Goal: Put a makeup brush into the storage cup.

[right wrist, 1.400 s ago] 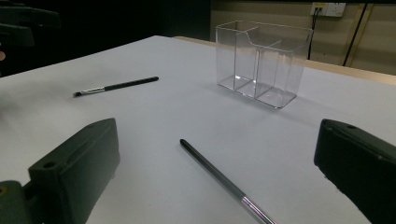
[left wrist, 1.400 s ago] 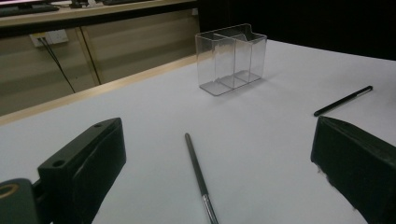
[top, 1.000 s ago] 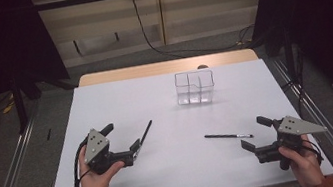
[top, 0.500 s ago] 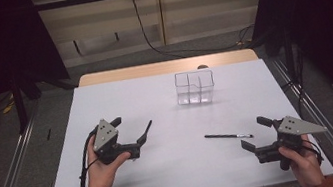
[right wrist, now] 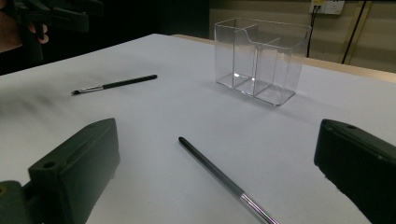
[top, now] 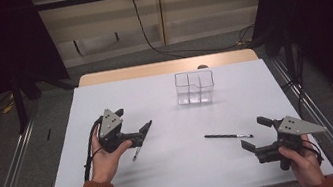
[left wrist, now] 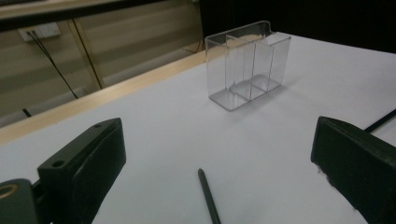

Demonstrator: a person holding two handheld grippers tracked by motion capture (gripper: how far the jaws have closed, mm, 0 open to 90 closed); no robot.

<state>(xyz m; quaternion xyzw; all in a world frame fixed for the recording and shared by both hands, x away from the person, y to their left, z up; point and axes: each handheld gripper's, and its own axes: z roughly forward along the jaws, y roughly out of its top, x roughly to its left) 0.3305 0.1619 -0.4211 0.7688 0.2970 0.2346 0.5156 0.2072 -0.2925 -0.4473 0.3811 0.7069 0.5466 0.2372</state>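
Observation:
Two thin black brushes lie on the white table (top: 178, 182). My left gripper (top: 133, 120) hovers open over the left brush (top: 136, 154), whose far end (left wrist: 208, 197) shows low between the jaws. My right gripper (top: 255, 133) stands open just right of the right brush (top: 228, 136), and that brush (right wrist: 219, 179) runs between its jaws toward the camera. A clear three-part organizer (top: 195, 88) stands upright at the back middle, also seen as the organizer (left wrist: 247, 65) and the organizer (right wrist: 261, 60). Nothing is held.
The table's wooden far edge (top: 165, 67) lies behind the organizer. Metal rails (top: 9, 169) run along the floor on both sides. In the right gripper view the left brush (right wrist: 116, 84) lies farther off, below the left gripper (right wrist: 51, 14).
My left hand has carried its gripper right and forward, so it now sits over the left brush. The right gripper and both brushes have stayed in place.

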